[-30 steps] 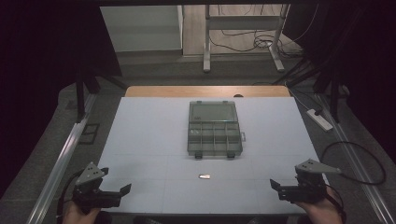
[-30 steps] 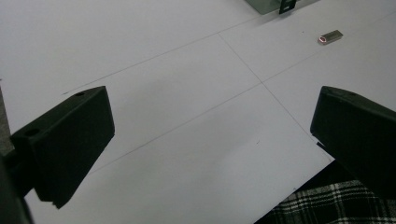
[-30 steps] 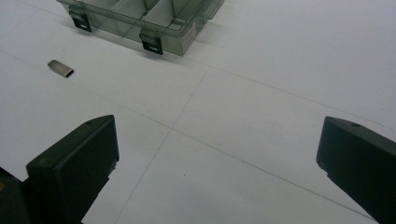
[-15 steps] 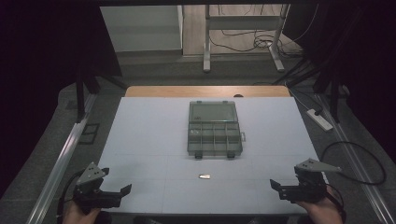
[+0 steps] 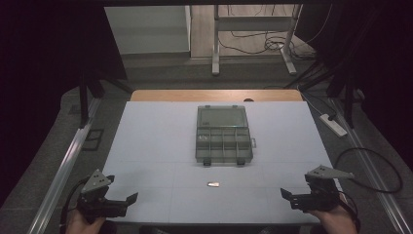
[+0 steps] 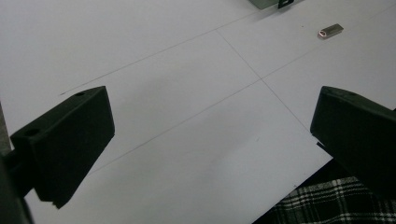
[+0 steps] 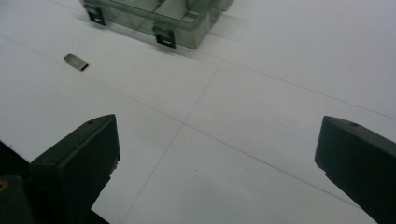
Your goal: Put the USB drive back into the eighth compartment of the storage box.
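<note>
Both claws wide, empty: left claw [image 5: 130,199], right claw [image 5: 287,194]; metal piece [image 5: 213,184] unlabelled.

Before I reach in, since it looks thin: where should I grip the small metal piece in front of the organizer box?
Grip the small metal piece across its short width, coming straight down from above: it lies flat on the table, its long axis roughly left-right. Either open gripper could probably reach.
</note>
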The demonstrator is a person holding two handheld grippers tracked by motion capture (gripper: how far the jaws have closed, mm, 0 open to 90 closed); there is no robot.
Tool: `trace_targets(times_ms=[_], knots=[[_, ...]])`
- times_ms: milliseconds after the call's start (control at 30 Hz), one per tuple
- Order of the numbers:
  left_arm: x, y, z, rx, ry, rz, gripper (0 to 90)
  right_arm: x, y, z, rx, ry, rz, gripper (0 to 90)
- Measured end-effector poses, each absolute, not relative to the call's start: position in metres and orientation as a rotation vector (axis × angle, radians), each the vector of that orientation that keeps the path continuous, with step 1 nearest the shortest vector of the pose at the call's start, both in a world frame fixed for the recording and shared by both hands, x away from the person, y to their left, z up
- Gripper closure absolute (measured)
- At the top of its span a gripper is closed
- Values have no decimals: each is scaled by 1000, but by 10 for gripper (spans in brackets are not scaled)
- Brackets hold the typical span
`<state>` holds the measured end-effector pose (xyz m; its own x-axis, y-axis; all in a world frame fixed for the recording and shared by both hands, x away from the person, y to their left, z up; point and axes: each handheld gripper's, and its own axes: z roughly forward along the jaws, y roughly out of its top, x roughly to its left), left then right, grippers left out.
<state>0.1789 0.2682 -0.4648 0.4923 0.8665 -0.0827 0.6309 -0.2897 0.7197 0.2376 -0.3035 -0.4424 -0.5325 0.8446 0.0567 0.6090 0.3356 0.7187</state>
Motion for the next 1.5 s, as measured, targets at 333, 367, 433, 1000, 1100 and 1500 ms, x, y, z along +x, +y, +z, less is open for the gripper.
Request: trace_targets(times_ms=[333, 367, 433, 1000, 1100, 1500], knots=[[179, 268, -465, 2029, 1230, 425, 0, 244, -298, -443, 1235, 2331, 1089, 0], [179, 268, -465, 2029, 1230, 425, 0, 244, -298, -443, 1235, 2331, 1089, 0], [179, 268, -465, 2032, 1230, 425, 0, 245, -297, -444, 1240, 2347, 1100, 0], [180, 268, -465, 2030, 1243, 425, 0, 255, -277, -445, 1126, 2433, 1120, 0], [180, 268, -465, 2030, 1244, 425, 0, 257, -272, -446, 1111, 2452, 1116, 0], [180, 267, -465, 2035, 1246, 423, 0, 263, -262, -448, 1121, 2513, 1139, 0]])
